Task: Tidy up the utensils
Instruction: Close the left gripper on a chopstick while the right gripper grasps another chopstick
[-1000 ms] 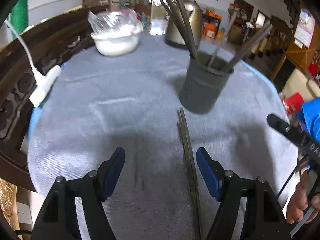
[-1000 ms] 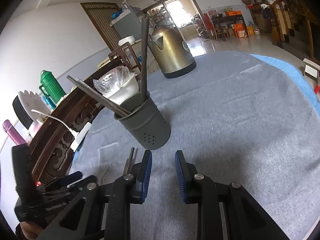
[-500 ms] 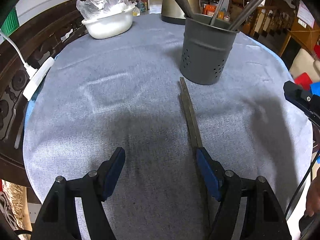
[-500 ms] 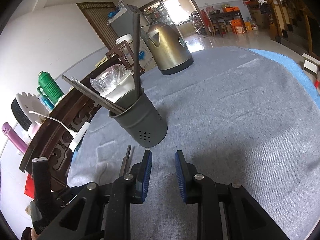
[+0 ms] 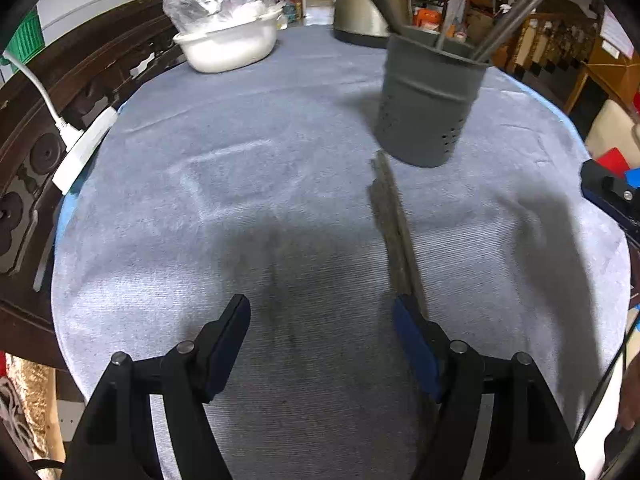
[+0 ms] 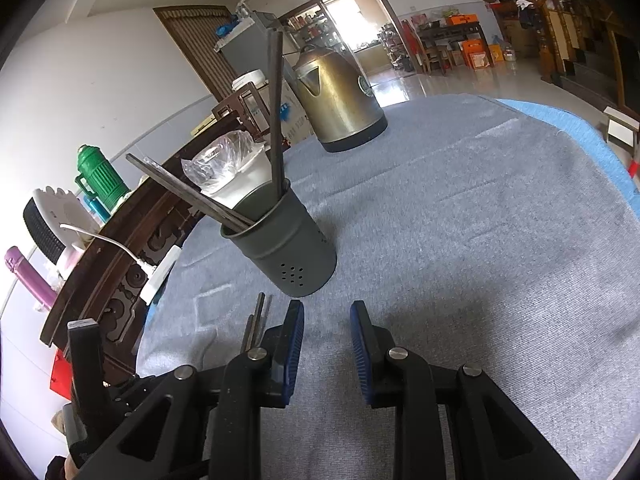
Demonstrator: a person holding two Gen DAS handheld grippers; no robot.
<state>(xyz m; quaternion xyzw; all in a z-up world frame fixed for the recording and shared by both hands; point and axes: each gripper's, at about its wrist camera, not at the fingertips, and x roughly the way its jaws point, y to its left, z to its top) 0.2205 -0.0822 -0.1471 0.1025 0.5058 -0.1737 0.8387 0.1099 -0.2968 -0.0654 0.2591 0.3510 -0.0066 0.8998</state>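
A grey perforated utensil cup (image 5: 430, 104) stands on the blue-grey tablecloth (image 5: 240, 184) and holds several dark chopsticks (image 5: 516, 16). A pair of dark chopsticks (image 5: 390, 216) lies flat in front of the cup, running toward my left gripper's right finger. My left gripper (image 5: 320, 322) is wide open and empty above the cloth. In the right wrist view the cup (image 6: 286, 248) stands ahead to the left, with the lying chopsticks (image 6: 256, 324) left of my right gripper (image 6: 326, 324), which is partly open and empty.
A white bowl with a plastic bag (image 5: 226, 36) and a brass kettle (image 5: 362, 8) stand at the table's far side. A white power strip (image 5: 80, 148) lies on the dark wooden furniture to the left. The kettle (image 6: 338, 100) also shows in the right wrist view.
My left gripper has pulled back and tilted, so the cup and lying chopsticks sit farther ahead. The right gripper has shifted slightly; its opening is unchanged.
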